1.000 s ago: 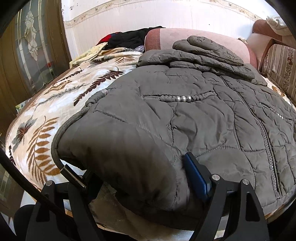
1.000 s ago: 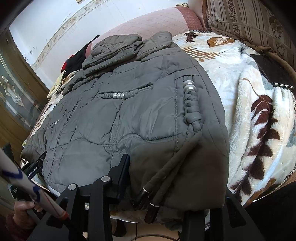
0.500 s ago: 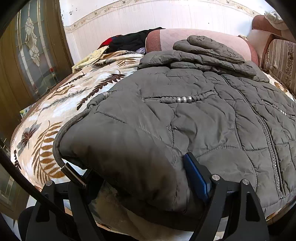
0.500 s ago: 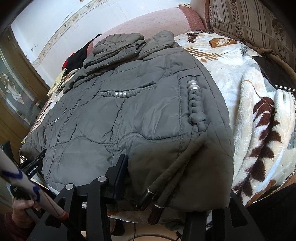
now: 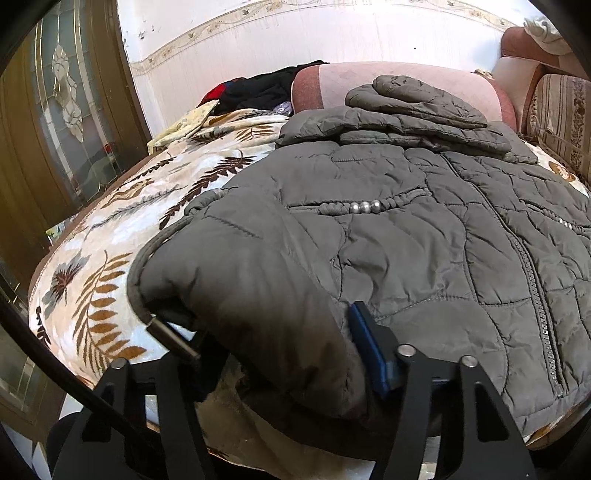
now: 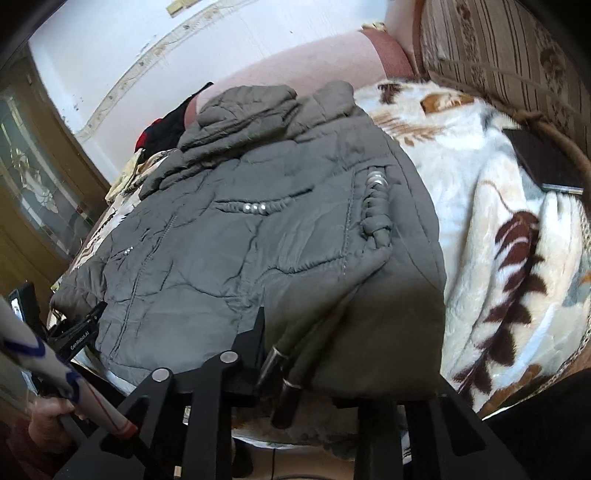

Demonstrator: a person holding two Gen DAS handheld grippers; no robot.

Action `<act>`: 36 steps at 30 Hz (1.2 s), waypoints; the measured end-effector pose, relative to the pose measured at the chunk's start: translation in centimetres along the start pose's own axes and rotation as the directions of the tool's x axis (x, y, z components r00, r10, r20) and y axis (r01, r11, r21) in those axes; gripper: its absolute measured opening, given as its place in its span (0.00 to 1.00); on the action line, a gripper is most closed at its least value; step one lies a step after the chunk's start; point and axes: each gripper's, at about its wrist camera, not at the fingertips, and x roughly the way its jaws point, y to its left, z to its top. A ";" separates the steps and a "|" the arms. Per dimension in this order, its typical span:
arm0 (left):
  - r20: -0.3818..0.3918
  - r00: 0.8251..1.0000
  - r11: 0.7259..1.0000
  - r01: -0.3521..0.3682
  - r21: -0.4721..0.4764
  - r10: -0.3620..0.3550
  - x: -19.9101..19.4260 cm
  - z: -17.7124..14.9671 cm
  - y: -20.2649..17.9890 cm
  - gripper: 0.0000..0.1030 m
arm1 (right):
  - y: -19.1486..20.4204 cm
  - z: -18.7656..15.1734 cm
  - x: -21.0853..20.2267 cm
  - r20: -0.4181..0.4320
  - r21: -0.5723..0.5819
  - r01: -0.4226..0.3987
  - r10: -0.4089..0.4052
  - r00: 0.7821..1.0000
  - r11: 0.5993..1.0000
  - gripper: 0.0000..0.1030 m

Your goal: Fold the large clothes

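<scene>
Covering the bed is a plush blanket (image 5: 110, 236) in cream with brown leaf prints, and on it a large grey quilted jacket (image 5: 406, 258) lies spread flat, its hem hanging slightly over the near edge. Nearest in the left wrist view, the left gripper (image 5: 284, 354) has its jaws around the near left corner of the hem; they have just been closing, the blue pad (image 5: 369, 350) presses into the puffy fabric, and the corner is bunched up between the fingers, so it is grasping the jacket. A drawstring with a metal tip (image 5: 170, 338) hangs from that corner. In the right wrist view the right gripper (image 6: 314, 362) sits at the near right corner of the hem, its jaws also just closing with the fabric between them; the right finger is hidden under the cloth, but the hem looks pinched. Two cord ends (image 6: 280, 376) dangle there. A hand (image 6: 48, 417) holding the other gripper's handle shows at the lower left. Farther up, the jacket has braided trims with silver beads (image 5: 364, 206), then its folded sleeves and hood (image 5: 417, 99) lie against a pink bolster (image 5: 332, 79). Beyond are dark clothes (image 5: 266, 86), a white wall (image 5: 295, 33) and a wooden door with glass (image 5: 66, 110)
</scene>
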 end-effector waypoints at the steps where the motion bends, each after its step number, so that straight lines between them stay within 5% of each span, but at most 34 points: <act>1: 0.002 1.000 1.000 0.000 0.002 0.000 -0.1 0.0 0.0 0.56 | 0.0 0.0 0.0 0.001 -0.002 0.000 0.000 1.000 1.000 0.25; 10: 0.010 1.000 1.000 -0.010 0.014 0.010 -0.2 -0.1 -0.1 0.52 | -0.3 -0.1 0.5 -0.027 0.023 0.001 -0.001 1.000 1.000 0.32; 15: 0.023 1.000 0.999 -0.017 0.028 0.017 -0.5 -0.1 -0.3 0.47 | 0.1 0.1 0.0 0.007 0.002 -0.009 0.009 1.000 1.000 0.22; 36: 0.018 0.999 0.998 -0.041 0.042 0.041 -0.3 -0.3 -0.4 0.52 | 0.4 0.1 0.3 -0.007 -0.017 0.019 -0.019 1.000 1.000 0.24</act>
